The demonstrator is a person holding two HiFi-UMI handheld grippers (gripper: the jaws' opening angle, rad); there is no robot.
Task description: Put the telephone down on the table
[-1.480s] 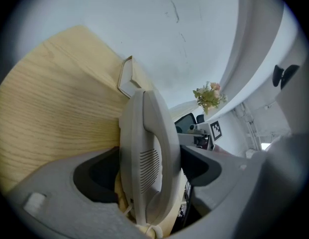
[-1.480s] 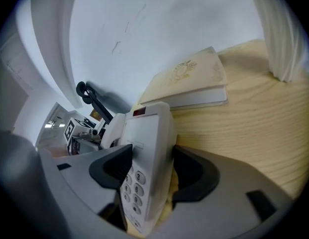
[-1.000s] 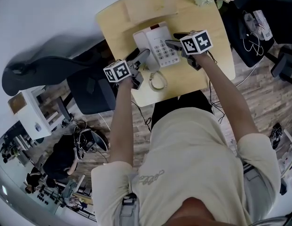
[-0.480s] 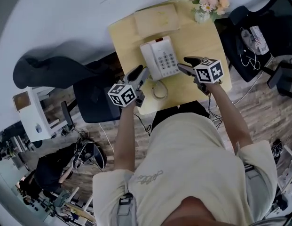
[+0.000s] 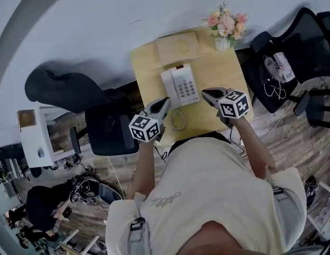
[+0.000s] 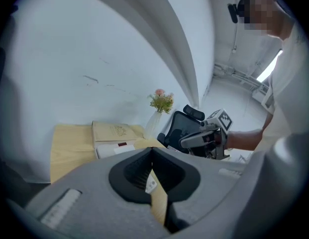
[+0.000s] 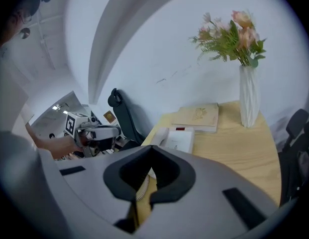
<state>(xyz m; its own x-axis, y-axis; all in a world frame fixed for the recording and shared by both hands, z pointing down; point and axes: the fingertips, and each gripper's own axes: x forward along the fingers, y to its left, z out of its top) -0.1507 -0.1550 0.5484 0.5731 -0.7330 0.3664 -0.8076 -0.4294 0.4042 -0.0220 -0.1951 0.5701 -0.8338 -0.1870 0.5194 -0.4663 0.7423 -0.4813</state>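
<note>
The white telephone (image 5: 178, 85) lies flat on the light wooden table (image 5: 223, 73), handset on its cradle, its coiled cord (image 5: 178, 120) trailing to the near edge. My left gripper (image 5: 166, 101) hovers off the phone's near left corner, shut and empty. To the phone's right, my right gripper (image 5: 204, 93) is also shut on nothing. In the left gripper view the jaws (image 6: 152, 152) meet, with the phone (image 6: 117, 148) beyond them. In the right gripper view the closed jaws (image 7: 152, 151) point at the phone (image 7: 176, 138). Neither gripper touches the telephone.
A tan book (image 5: 178, 44) lies at the table's far edge behind the phone. A white vase of flowers (image 5: 224, 25) stands at the far right corner. A black chair (image 5: 109, 126) is left of the table, another chair (image 5: 292, 52) to the right.
Both grippers have drawn back from the telephone's sides, risen toward me, and their jaws have closed empty. The telephone stays on the table.
</note>
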